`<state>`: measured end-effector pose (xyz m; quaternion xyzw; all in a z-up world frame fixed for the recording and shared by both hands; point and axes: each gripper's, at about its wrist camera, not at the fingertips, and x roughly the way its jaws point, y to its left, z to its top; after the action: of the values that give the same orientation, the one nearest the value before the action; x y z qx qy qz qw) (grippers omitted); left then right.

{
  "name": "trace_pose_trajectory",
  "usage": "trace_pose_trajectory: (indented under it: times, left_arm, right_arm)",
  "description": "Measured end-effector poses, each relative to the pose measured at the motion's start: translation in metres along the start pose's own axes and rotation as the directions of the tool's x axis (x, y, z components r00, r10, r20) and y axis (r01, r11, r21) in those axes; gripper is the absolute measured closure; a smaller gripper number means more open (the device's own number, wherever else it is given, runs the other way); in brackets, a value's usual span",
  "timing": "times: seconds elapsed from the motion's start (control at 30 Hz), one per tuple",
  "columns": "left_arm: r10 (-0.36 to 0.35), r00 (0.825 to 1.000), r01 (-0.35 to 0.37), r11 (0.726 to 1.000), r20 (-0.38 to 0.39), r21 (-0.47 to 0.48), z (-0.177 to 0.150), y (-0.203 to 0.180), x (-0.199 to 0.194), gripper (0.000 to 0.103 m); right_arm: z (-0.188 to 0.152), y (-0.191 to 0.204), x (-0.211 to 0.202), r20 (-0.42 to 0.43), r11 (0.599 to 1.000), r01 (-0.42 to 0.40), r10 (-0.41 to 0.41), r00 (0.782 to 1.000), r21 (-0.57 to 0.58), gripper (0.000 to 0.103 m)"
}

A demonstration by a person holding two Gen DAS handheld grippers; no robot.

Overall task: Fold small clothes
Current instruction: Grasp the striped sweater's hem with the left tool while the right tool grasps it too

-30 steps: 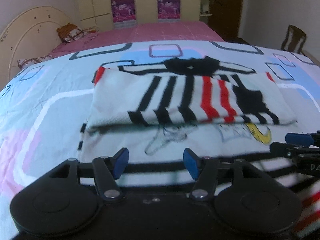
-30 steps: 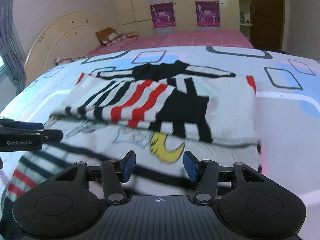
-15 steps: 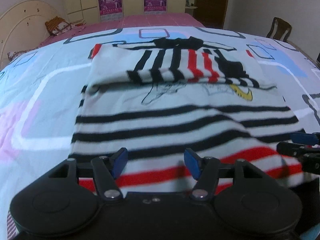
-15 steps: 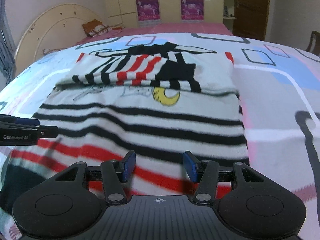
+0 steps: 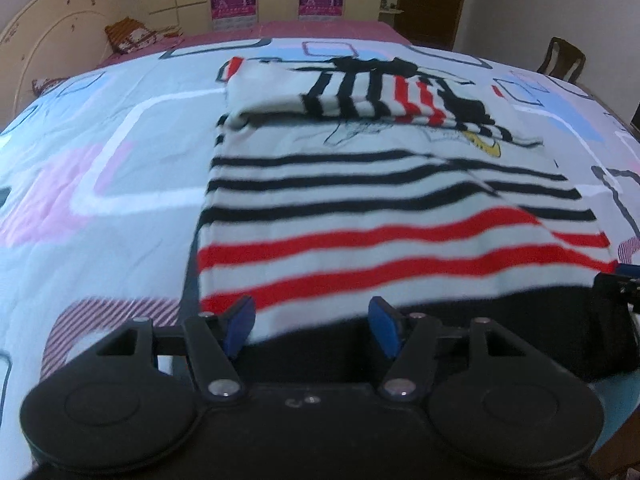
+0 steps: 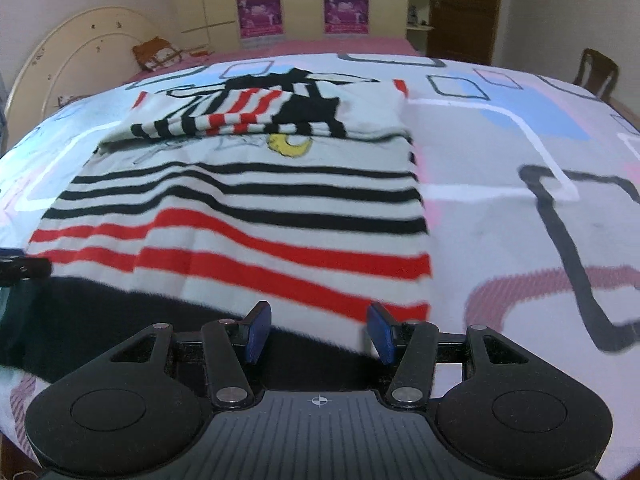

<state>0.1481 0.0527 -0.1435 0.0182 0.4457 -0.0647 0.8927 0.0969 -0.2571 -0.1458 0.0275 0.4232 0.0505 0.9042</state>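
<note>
A small white shirt (image 5: 360,184) with black and red stripes and a black hem band lies flat on the bed; it also shows in the right wrist view (image 6: 256,200). Its sleeves are folded in across the chest at the far end (image 5: 384,92). My left gripper (image 5: 310,330) is open and empty, hovering over the near left part of the hem. My right gripper (image 6: 318,332) is open and empty over the near right part of the hem. Each gripper's tip shows at the edge of the other's view.
The bed has a pale sheet (image 5: 100,168) with square patterns, a pink cover and pillows (image 5: 128,38) beyond. A curved headboard (image 6: 72,52) stands at the left, a wooden chair (image 5: 560,58) at the right, wardrobes with posters at the back.
Both grippers have drawn back toward the near hem of the shirt. The lower striped body and black hem have come into view. Both stay open.
</note>
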Motion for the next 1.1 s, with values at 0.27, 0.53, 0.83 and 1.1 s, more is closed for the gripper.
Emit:
trace_pose_trajectory:
  times: [0.27,0.53,0.83,1.1]
  left_arm:
    - [0.012,0.999,-0.014,0.998,-0.035,-0.058,-0.033,0.023,-0.016,0.044]
    - [-0.051,0.998,0.045,0.987,-0.035,-0.154,-0.043,0.032,-0.014,0.046]
    - [-0.165,0.986,0.16,0.977,-0.024,-0.14,-0.043,0.021,-0.008,0.078]
    - [-0.259,0.966,0.258,0.946,0.022,-0.198,-0.027,0.035,-0.019,0.095]
  right_arm:
    - [-0.025,-0.016,-0.02,0.009,0.998,0.055,-0.056,0.998,0.028,0.028]
    - [-0.044,-0.023,-0.018,-0.037,0.994,0.014,-0.01,0.999,0.106,0.028]
    - [-0.047,-0.016,-0.019,-0.038,0.994,-0.013,0.017,0.999,0.11,0.08]
    - [-0.037,-0.024,-0.027,0.002,0.968,-0.14,0.143,0.99,0.211,0.094]
